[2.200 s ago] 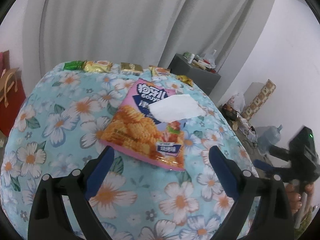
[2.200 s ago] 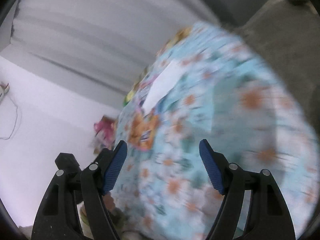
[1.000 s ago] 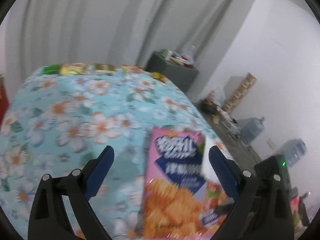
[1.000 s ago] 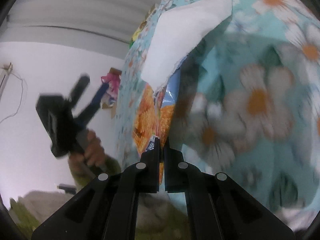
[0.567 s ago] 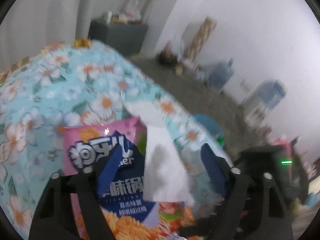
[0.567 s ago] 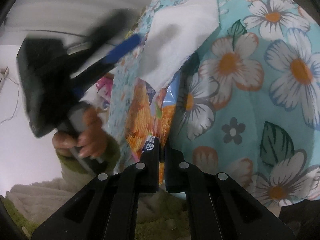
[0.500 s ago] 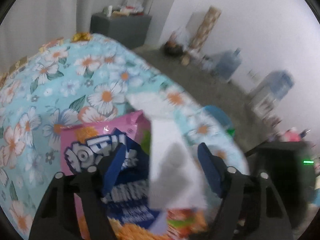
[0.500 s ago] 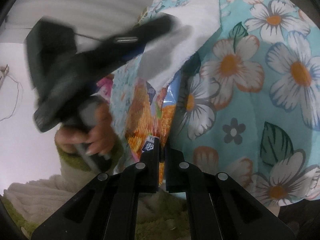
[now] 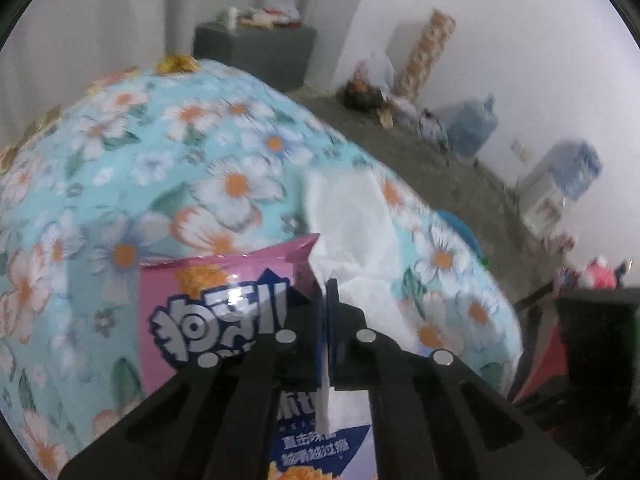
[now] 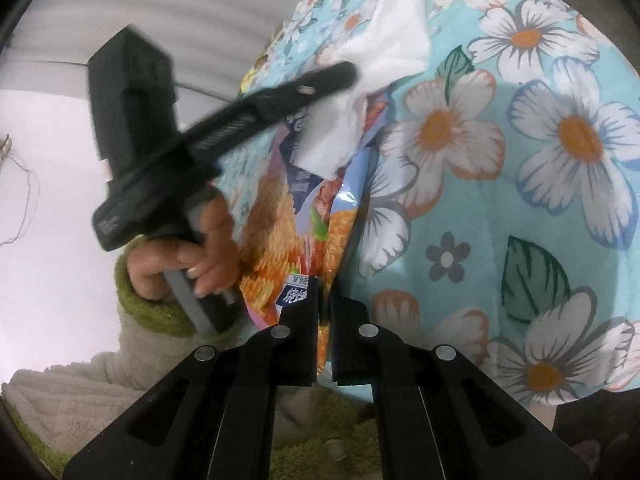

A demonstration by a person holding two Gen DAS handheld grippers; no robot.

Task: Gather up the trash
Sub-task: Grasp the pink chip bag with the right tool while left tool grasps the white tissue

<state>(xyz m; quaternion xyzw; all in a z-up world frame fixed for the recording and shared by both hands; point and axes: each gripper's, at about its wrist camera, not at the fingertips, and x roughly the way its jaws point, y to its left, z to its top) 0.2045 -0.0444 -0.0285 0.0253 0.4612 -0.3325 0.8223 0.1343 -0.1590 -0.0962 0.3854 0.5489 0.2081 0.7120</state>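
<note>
Pinching the white tissue (image 9: 352, 224) between pads that had just been closing, the left gripper (image 9: 326, 300) held its jaws pressed together on the sheet's near edge, a thin strip of paper showing down between the two black fingers. That tissue lay partly on the upper corner of the pink snack bag (image 9: 224, 300) and partly on the floral tablecloth (image 9: 120, 184) beside it. From the right wrist view the same left gripper (image 10: 344, 76) reached in from the left, its tip on the tissue (image 10: 384, 40), with the person's left hand (image 10: 192, 256) wrapped around its handle and a green cuff at the wrist.

The right gripper (image 10: 322, 304) had its jaws shut tight on the bottom edge of the snack bag (image 10: 280, 220), which stood lifted and creased along its length above the cloth (image 10: 560, 140).

Farther off, at the table's far edge, a small gold wrapper (image 9: 176, 64) lay. Beyond it stood a grey cabinet (image 9: 256, 52) with clutter on top, and water jugs (image 9: 472, 128) along the white wall.
</note>
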